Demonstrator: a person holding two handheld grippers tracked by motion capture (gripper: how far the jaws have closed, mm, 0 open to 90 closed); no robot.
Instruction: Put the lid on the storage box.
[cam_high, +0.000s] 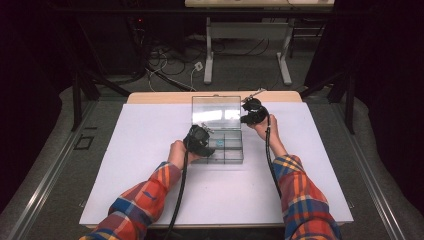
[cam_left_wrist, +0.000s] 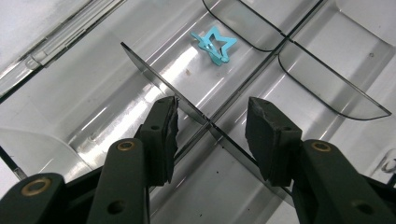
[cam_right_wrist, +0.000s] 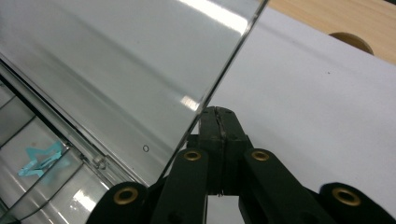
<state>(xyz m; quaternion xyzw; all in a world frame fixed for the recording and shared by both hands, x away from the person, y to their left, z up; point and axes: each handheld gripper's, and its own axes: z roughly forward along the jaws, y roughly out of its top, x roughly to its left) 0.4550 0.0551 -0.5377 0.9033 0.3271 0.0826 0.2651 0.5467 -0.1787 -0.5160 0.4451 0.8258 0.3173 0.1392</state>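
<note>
Fingers (cam_left_wrist: 161, 135) of left gripper (cam_high: 200, 141) spread astride box (cam_high: 235, 157) divider (cam_left_wrist: 154, 81). Right gripper (cam_right_wrist: 218, 122) pressed together beside raised lid (cam_right_wrist: 116, 60). Likely lid closing next; needed left withdrawal.

Left claw (cam_left_wrist: 212, 133) over clear box (cam_left_wrist: 70, 93), jaws apart, straddling divider (cam_left_wrist: 154, 84) where it crosses second partition. Pads (cam_left_wrist: 163, 135) clear of divider on both sides. Blue star clip (cam_left_wrist: 215, 45) on box floor in compartment beyond divider. Two curved partitions (cam_left_wrist: 327, 86) at upper right.
</note>
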